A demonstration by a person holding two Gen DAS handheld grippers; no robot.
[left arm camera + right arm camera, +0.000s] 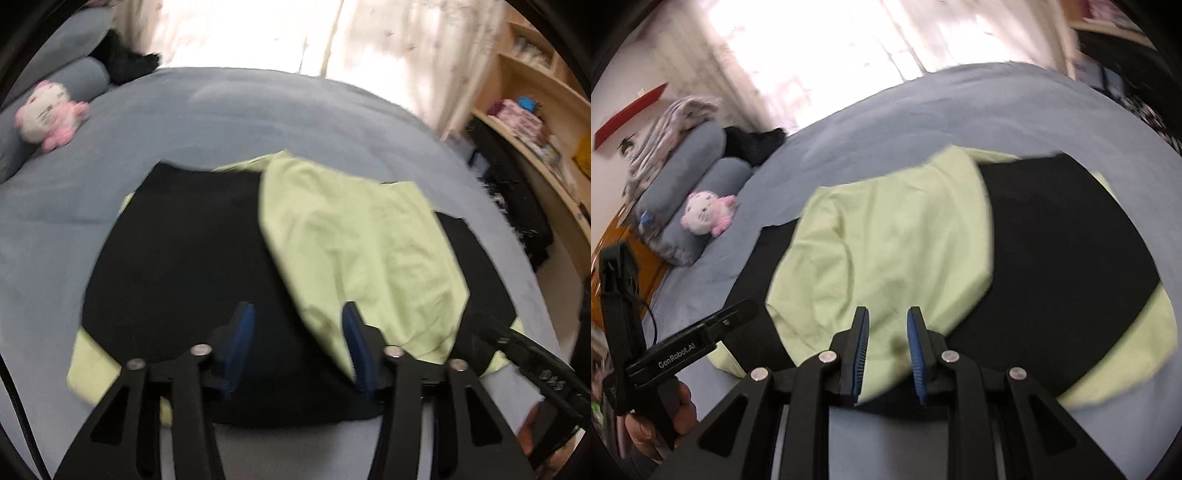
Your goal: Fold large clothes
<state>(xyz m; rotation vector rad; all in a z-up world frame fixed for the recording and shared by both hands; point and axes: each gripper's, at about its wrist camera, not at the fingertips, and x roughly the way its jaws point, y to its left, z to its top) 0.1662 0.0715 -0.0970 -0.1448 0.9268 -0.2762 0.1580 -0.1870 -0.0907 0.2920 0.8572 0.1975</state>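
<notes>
A large garment lies spread on the grey-blue bed [229,110]. Its black part [184,258] covers most of it, and light green cloth shows at the corners. A light green flap [362,251] is folded across the black on the right in the left wrist view. The right wrist view shows the same flap [886,240] left of the black part [1063,251]. My left gripper [297,314] hovers open over the flap's near edge, holding nothing. My right gripper [888,315] hangs above the green flap, jaws narrowly apart and empty.
A pink and white plush toy [48,114] leans on grey pillows [690,162] at the bed's head, beside a black item [125,62]. Bright curtains [295,33] hang behind the bed. A wooden shelf [535,122] and dark clothes [524,214] stand along one side.
</notes>
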